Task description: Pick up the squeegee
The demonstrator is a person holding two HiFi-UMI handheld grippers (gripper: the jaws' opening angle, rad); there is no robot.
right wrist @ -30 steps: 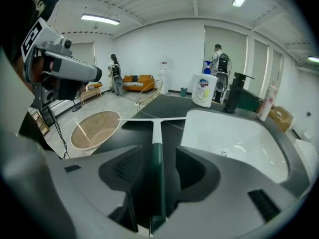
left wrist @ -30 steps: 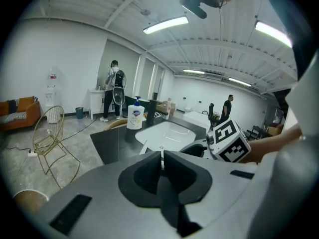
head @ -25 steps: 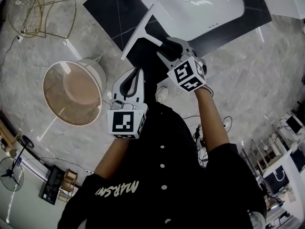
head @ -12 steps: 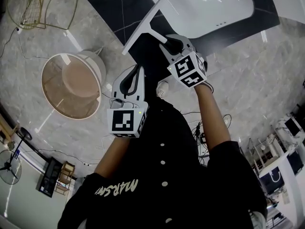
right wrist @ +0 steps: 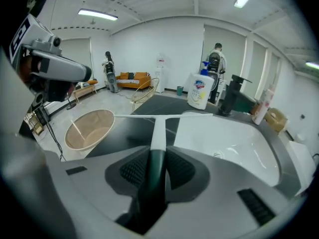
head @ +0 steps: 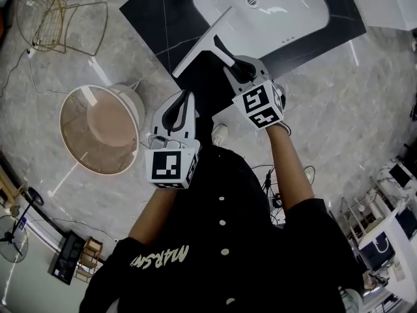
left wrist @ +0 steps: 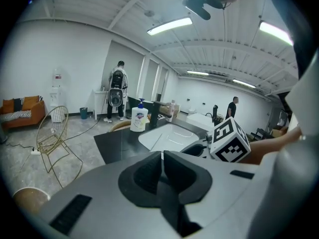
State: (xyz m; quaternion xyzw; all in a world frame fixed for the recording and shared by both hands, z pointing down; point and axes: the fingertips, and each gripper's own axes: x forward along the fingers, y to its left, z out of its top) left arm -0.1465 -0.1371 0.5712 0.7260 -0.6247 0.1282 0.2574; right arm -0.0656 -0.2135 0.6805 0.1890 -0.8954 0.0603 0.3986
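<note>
In the head view, the squeegee lies slantwise above the black desk, its long pale blade reaching from the desk's edge toward the white sink. The right tongs have it by the dark end of the handle, well back from the blade. To my eye that grip leaves the thin wiping edge free and puts the weight out in front. The left tongs hang just beside it over the floor, taking no part. A round tub with a tan inside and a gold wire chair stand apart on the marbled floor.

The left gripper view shows the left tongs pressed together with nothing between them. A soap bottle stands on the desk beyond.

In the right gripper view, the right tongs have just been closing. The smooth, dark green handle now sits between the ribbed black pads, which bear on both its sides. From there a flat white neck runs out to the straight, narrow crossbar, a plain T shape. Whether the blade is clear of the glossy desk I cannot tell. A black faucet rises behind the sink.
</note>
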